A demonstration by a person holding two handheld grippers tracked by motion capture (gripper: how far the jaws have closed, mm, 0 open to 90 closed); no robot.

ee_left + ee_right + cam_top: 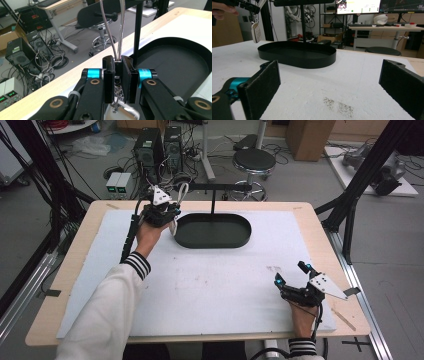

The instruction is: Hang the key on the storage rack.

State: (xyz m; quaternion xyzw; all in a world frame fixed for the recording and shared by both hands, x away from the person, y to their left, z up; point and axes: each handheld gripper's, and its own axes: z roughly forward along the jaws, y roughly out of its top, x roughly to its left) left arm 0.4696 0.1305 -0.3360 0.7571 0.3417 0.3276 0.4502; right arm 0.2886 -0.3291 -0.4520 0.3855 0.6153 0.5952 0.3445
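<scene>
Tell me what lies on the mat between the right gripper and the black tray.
Nothing but bare white mat, with a faint dark smudge just ahead of the right gripper. The right gripper view shows the stretch up to the black tray.

Round black stool [254, 160] behind the table, computer towers [159, 147] on the floor, monitors [358, 6].
</scene>
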